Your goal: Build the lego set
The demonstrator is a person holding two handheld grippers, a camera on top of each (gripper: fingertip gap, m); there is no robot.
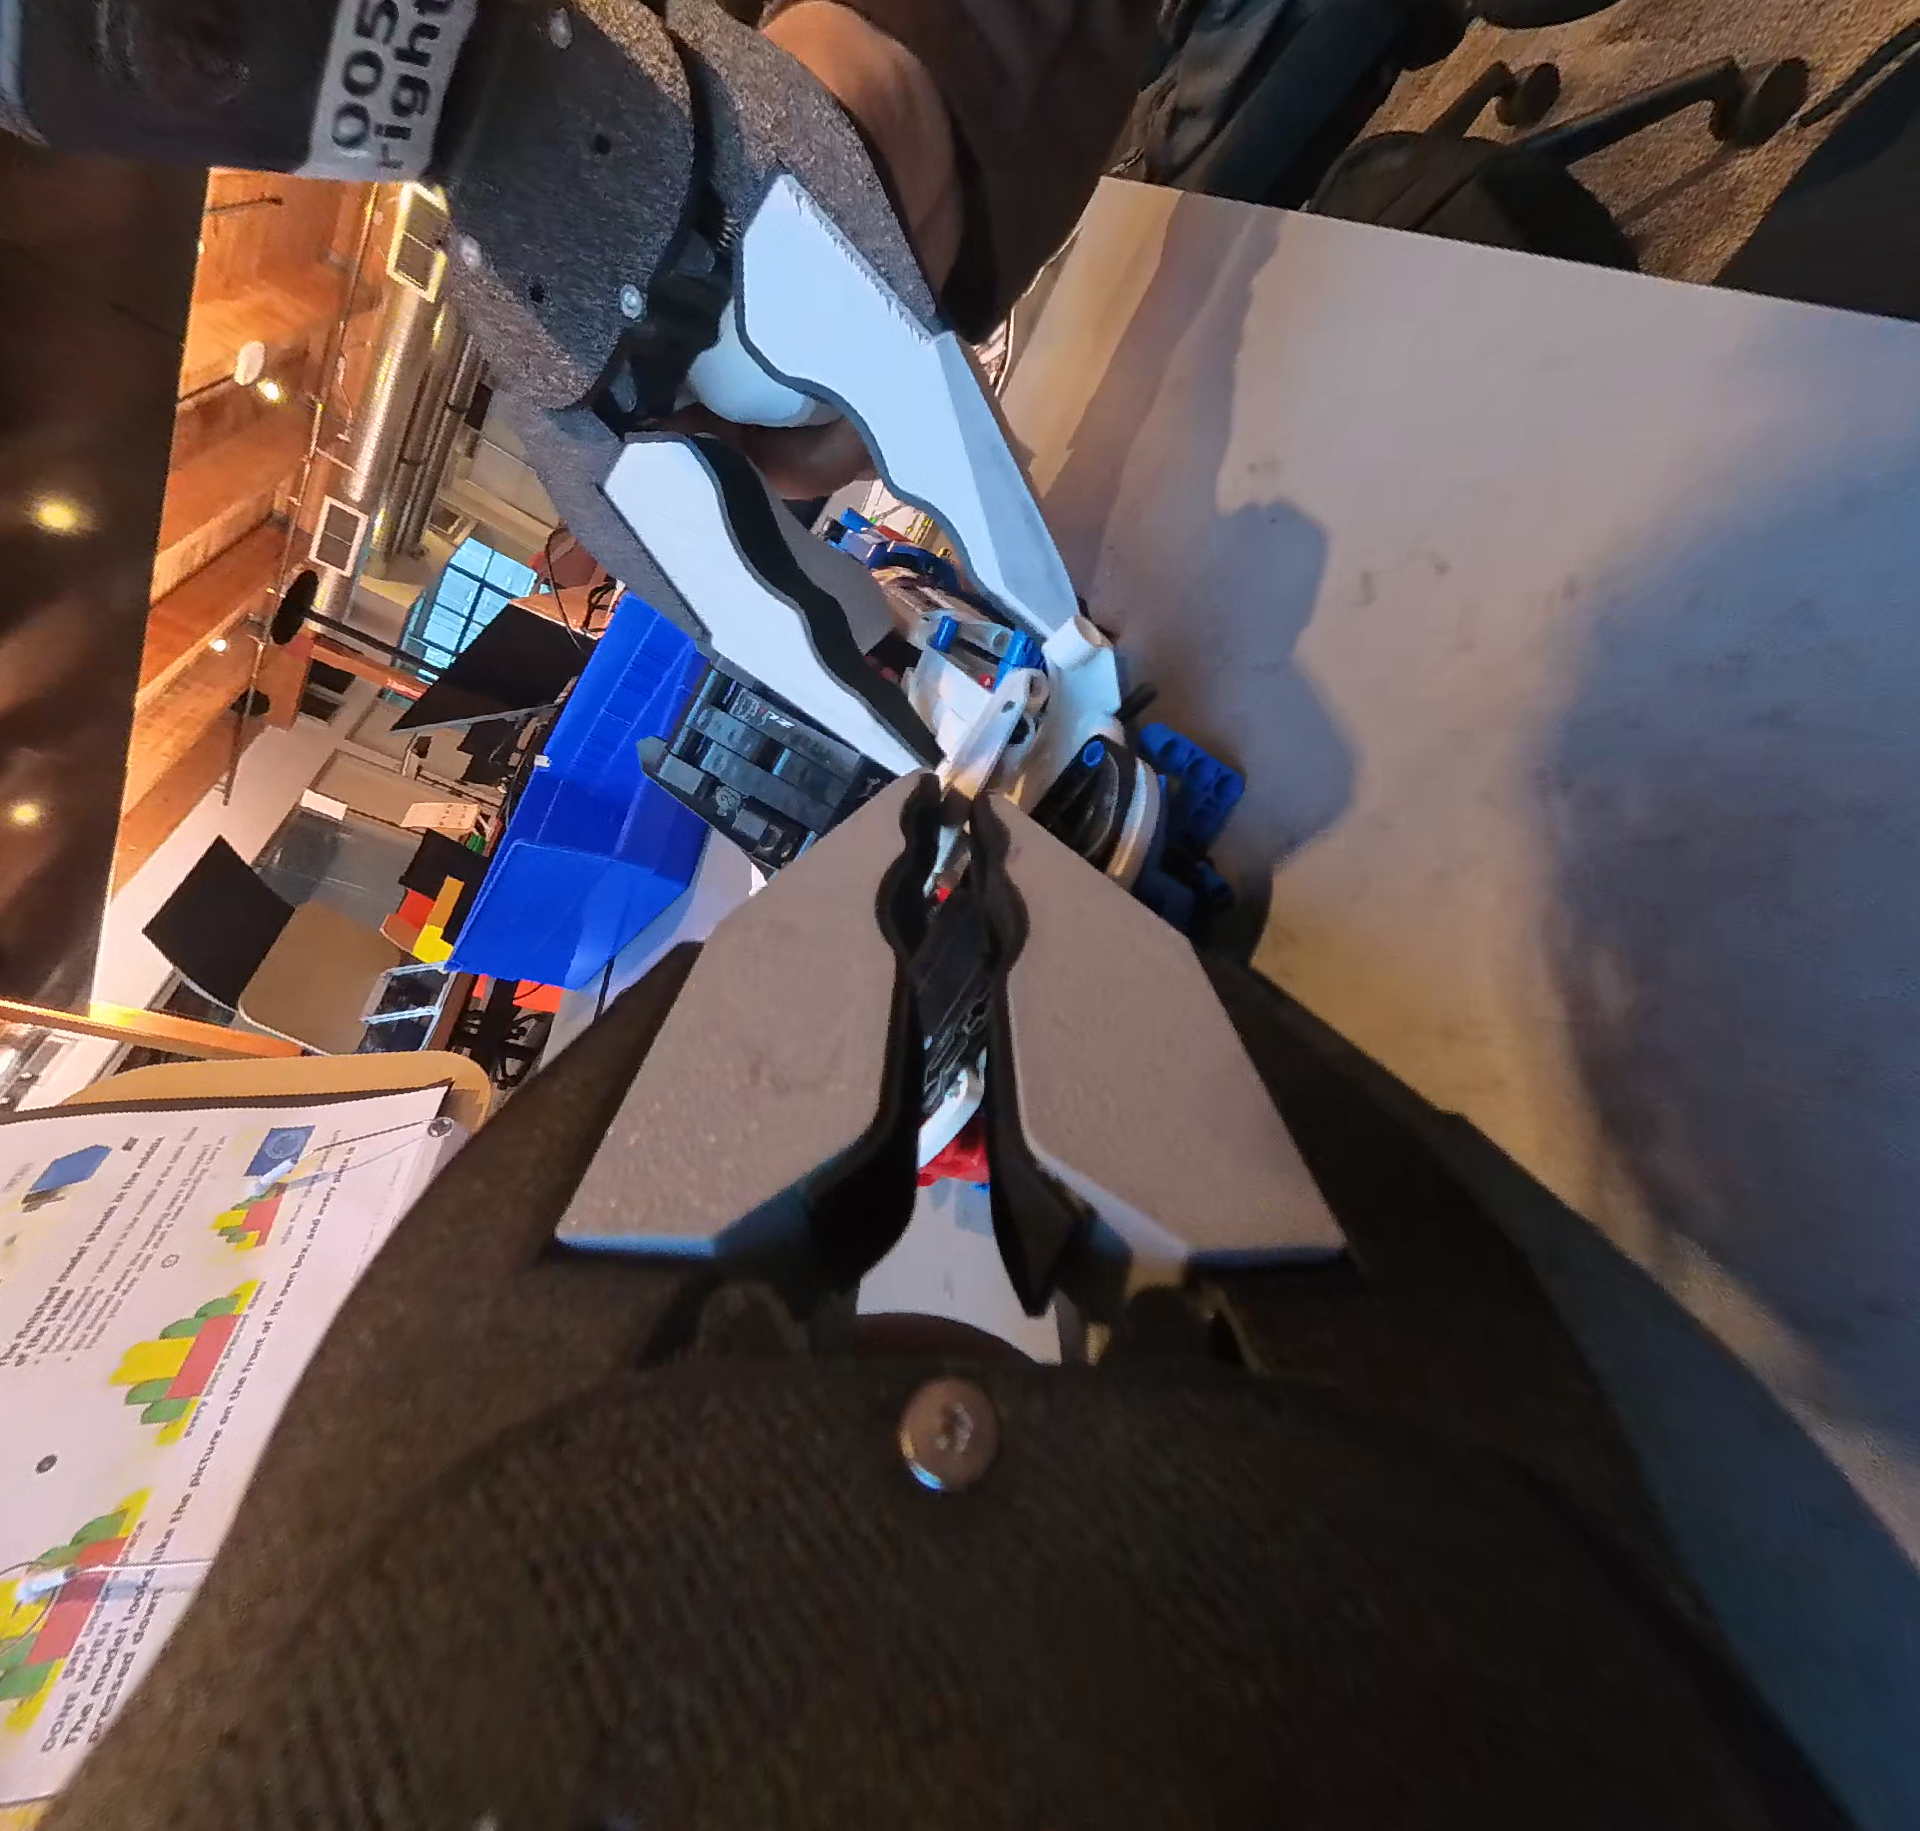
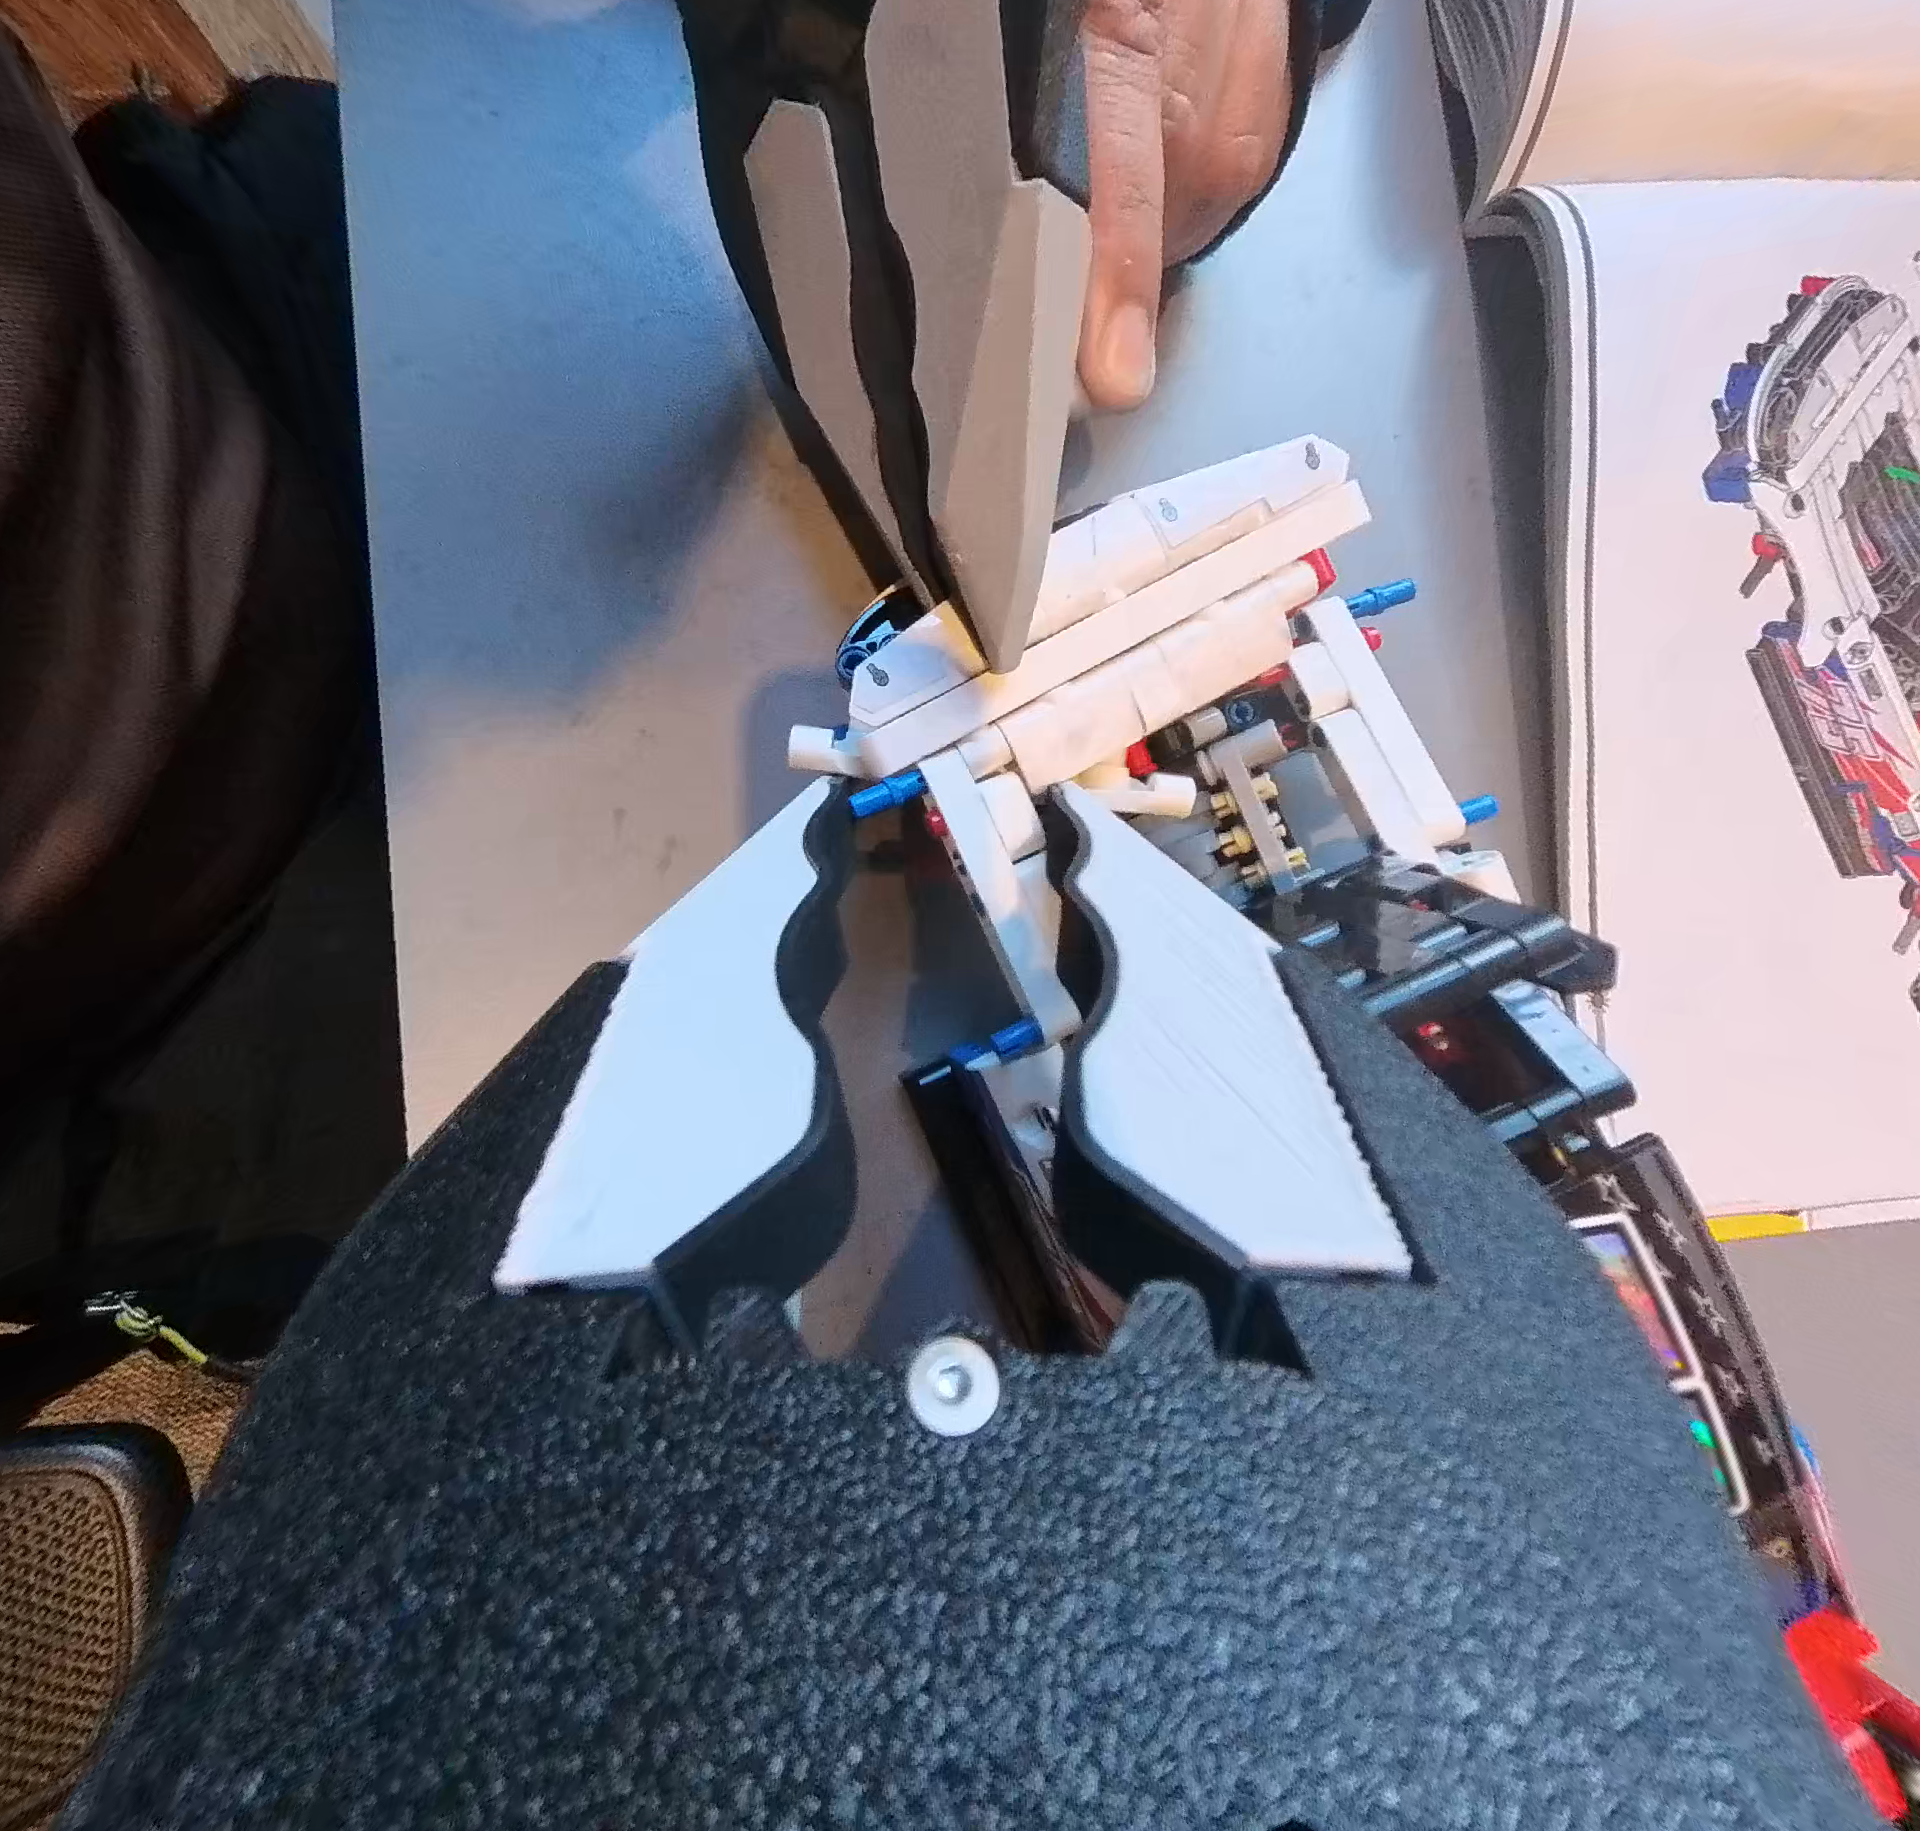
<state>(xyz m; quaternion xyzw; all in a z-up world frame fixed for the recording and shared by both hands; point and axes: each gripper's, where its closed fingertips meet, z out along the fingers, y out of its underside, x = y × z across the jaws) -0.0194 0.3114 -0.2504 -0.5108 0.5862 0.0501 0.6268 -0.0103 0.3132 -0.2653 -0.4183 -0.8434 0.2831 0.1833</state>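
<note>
White table carries a partly built lego model, white beams on top, black chassis running toward the right wrist camera, blue and red pins sticking out. Left tongs, grey fingers pressed nearly together, pinching a white piece at the model's top edge; same pinch shows in left wrist view. Right tongs, white fingers spread, straddling a white beam of the model, contact unclear. Bare hand behind left tongs. Open instruction booklet lies right of the model. Blue bin beyond, printed sheet at left.
</note>
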